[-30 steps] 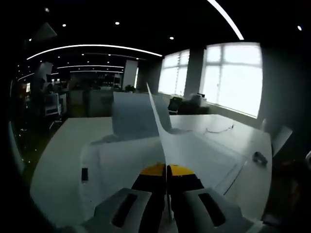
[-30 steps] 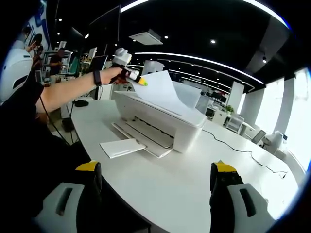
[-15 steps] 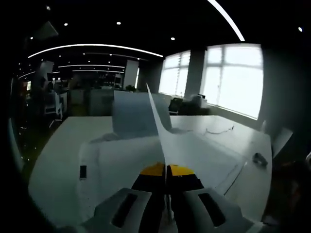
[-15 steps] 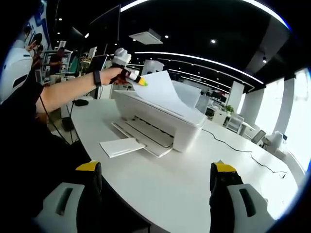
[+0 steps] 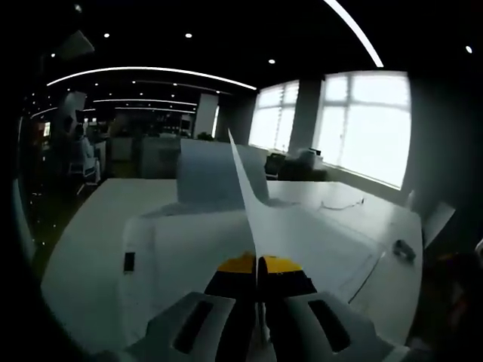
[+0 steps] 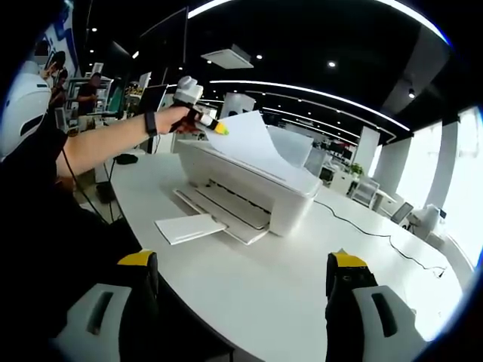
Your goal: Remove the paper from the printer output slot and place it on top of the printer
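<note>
Sheet pinched above the printer top

Our left tongs (image 5: 257,265), clamped on the paper (image 5: 302,237), hold it edge-up over the printer (image 6: 249,185), mid-frame; right tongs (image 6: 241,283) gape wide, low, well apart.

1. The printer (image 6: 249,185) is white, as is the table (image 6: 302,286) under it.
2. The paper (image 6: 253,143) is plain white, and so is the sheet (image 6: 189,228) lying by the printer.
3. The left gripper (image 5: 258,265) has yellow tips on black jaws and a pale grey body.
4. The right gripper (image 6: 241,279) has the same yellow, black and grey.
</note>
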Available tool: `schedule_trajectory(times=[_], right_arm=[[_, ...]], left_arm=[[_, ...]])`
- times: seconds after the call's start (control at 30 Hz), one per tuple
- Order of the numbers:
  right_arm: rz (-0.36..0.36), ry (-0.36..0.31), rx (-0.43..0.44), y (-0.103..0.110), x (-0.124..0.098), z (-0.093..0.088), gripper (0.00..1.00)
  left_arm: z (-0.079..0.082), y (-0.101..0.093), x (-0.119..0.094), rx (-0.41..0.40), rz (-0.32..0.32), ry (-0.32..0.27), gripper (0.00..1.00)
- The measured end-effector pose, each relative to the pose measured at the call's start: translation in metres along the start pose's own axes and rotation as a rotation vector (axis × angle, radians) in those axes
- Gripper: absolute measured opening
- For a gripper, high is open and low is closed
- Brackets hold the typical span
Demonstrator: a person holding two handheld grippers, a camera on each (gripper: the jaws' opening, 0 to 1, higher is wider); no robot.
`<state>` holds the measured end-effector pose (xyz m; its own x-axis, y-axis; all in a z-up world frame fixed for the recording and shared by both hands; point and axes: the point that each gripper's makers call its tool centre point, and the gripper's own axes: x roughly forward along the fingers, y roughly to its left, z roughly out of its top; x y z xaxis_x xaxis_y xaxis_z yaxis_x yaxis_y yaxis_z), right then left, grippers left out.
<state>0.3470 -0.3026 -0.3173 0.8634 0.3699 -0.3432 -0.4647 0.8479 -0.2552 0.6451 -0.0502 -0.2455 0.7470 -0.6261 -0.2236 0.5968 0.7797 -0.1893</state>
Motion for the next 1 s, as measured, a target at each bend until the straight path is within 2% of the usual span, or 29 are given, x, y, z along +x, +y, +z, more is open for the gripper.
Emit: schedule_trajectory(times=[1.0], right_arm=[[0.003, 0.005, -0.002, 0.002, 0.002, -0.001, 0.87]], left_arm=[[-0.013, 0.007, 0.003, 0.021, 0.025, 0.028, 0.08]])
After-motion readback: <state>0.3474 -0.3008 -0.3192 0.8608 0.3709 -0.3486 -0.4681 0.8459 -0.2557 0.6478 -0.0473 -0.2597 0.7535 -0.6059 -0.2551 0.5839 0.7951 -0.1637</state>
